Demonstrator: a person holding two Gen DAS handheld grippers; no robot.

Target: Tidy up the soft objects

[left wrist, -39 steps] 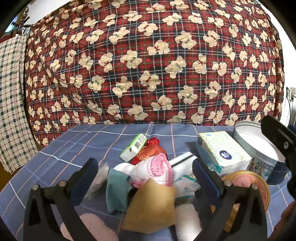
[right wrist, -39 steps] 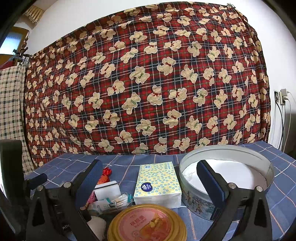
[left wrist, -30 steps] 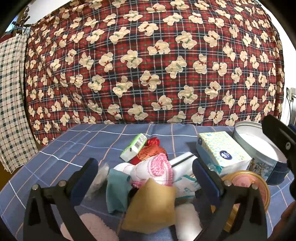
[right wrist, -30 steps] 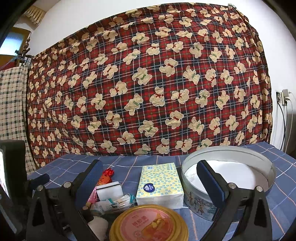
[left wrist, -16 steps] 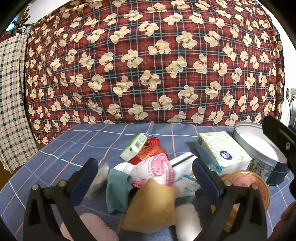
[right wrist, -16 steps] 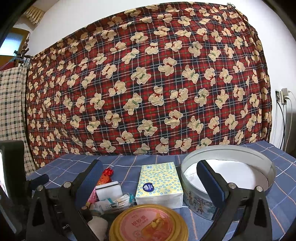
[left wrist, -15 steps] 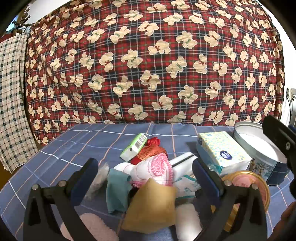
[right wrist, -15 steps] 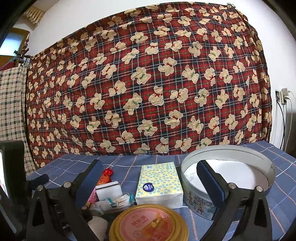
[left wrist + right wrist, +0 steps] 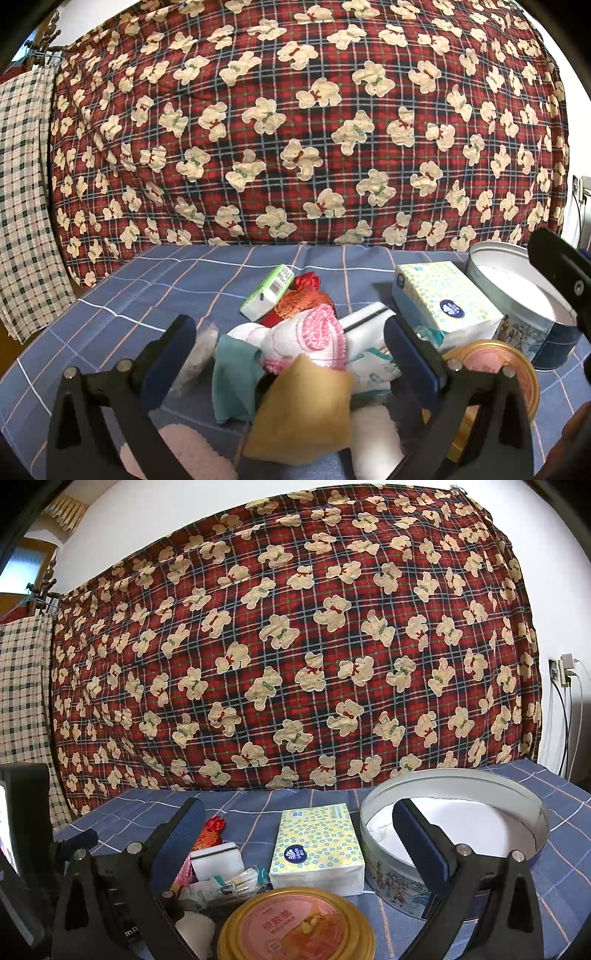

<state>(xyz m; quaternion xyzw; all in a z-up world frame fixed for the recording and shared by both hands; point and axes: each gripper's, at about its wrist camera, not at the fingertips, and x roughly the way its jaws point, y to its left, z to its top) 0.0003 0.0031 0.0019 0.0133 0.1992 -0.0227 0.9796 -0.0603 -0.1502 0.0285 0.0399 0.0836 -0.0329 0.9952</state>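
Left claw (image 9: 291,354) and right claw (image 9: 299,834) wide apart, empty.

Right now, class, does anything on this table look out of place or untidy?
Yes: the soft items sit in a jumbled heap, tan cloth over the pink-white one, while the round tin stands open and empty. Both grippers hover with jaws open.

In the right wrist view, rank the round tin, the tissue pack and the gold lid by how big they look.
1. Round tin, clearly widest.
2. Gold lid and tissue pack look about alike; the lid sits nearest the camera and is cut off by the frame, so I won't rank them.
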